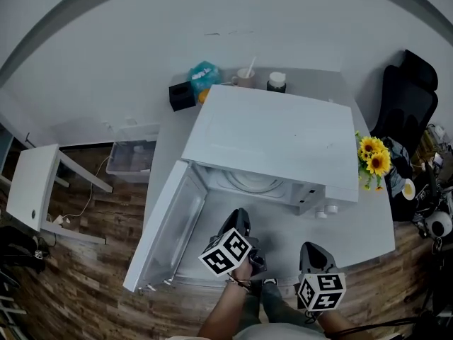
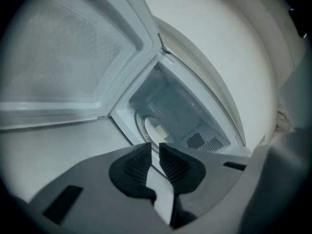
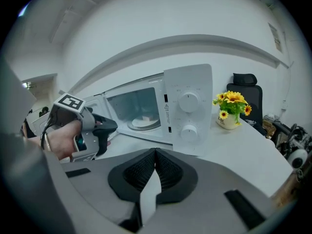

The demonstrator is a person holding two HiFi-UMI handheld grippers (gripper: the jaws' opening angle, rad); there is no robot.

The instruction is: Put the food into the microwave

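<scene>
I'm working in what looks like an office: a black office chair [image 1: 410,101] beside the right edge of my white table [image 1: 368,225], potted sunflowers [image 1: 374,158] there, wood-plank floor [image 1: 92,268], bare white walls [image 1: 212,20], a microwave [image 1: 276,137] on top.

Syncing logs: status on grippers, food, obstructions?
Left gripper slightly open, empty. Right gripper shut, empty. Pale food block on round plate inside white microwave, door open. Doorway unobstructed.
</scene>
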